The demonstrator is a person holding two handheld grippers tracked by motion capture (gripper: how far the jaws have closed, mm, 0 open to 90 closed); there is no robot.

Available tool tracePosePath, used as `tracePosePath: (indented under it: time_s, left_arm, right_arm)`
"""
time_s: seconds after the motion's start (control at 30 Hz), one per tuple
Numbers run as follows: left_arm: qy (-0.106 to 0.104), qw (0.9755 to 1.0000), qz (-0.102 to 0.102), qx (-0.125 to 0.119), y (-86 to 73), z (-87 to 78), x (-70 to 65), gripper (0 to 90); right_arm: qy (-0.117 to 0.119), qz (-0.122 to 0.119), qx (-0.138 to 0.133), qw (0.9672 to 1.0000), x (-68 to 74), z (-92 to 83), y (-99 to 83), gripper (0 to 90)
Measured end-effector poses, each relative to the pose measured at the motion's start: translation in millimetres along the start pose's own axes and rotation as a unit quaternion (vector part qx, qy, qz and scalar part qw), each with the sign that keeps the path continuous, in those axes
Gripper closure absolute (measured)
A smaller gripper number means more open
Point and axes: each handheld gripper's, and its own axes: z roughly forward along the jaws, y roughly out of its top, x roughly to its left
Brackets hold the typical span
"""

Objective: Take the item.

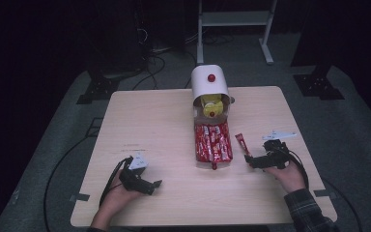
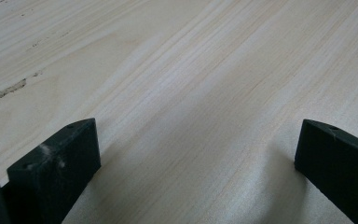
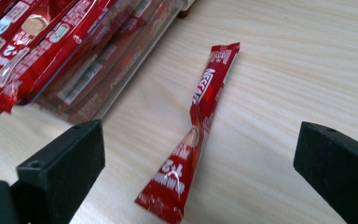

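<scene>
Pale wood table, left to right: left gripper resting with jaws apart over bare wood; clear tray of red sachets; one loose sachet at two o'clock from the tray's near end, lying free between the spread jaws of the right gripper. To lift it well, centre both pads on the twisted middle before closing. The right gripper view resolves that twist, where the high view gives a red sliver.

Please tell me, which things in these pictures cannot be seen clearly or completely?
- Red sachet: its near end is cut off by the bottom edge of the right gripper view; small print unreadable.
- Clear tray of sachets: cut off by that view's left and top edges.
- Yellow contents of the white container: too small in the high view to identify.
</scene>
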Motion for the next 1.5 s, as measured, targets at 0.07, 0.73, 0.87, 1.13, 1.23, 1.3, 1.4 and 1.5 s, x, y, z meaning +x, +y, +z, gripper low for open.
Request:
tracePosePath:
  time_s: [0.07,0.73,0.87,1.13,1.23,1.3,1.4,1.5]
  left_arm:
    - [0.000,1.0000,0.000,0.000,0.0,0.0,0.0,0.0]
    - [0.000,1.0000,-0.002,-0.002,0.0,0.2,-0.3,0.0]
    - [0.000,1.0000,-0.002,-0.001,0.0,0.2,-0.3,0.0]
    - [0.000,1.0000,-0.002,-0.002,-0.1,0.2,-0.3,0.0]
    - [0.000,1.0000,-0.003,-0.002,-0.1,0.2,-0.4,0.0]
    - [0.000,1.0000,-0.003,-0.002,-0.1,0.2,-0.4,0.0]
    - [0.000,1.0000,-0.003,-0.002,-0.1,0.2,-0.4,0.0]
    - [0.000,1.0000,-0.003,-0.002,-0.1,0.2,-0.4,0.0]
  right_arm:
    - [0.000,-0.001,-0.002,1.0000,-0.3,-4.3,-3.4,1.3]
    - [-0.005,-0.008,0.004,0.9999,-5.5,-23.0,-37.1,1.3]
    - [-0.011,-0.009,0.011,0.9998,-8.4,-24.5,-46.2,1.3]
    - [-0.030,-0.023,0.025,0.9990,-9.8,-23.4,-60.4,1.3]
    - [-0.025,-0.020,0.035,0.9988,-9.2,-19.7,-62.5,0.2]
    - [-0.021,-0.021,0.039,0.9988,-8.3,-17.2,-63.5,0.1]
    - [-0.022,-0.027,0.043,0.9985,-7.0,-14.5,-65.4,0.0]
    - [-0.023,-0.029,0.038,0.9986,-6.0,-13.9,-66.5,0.0]
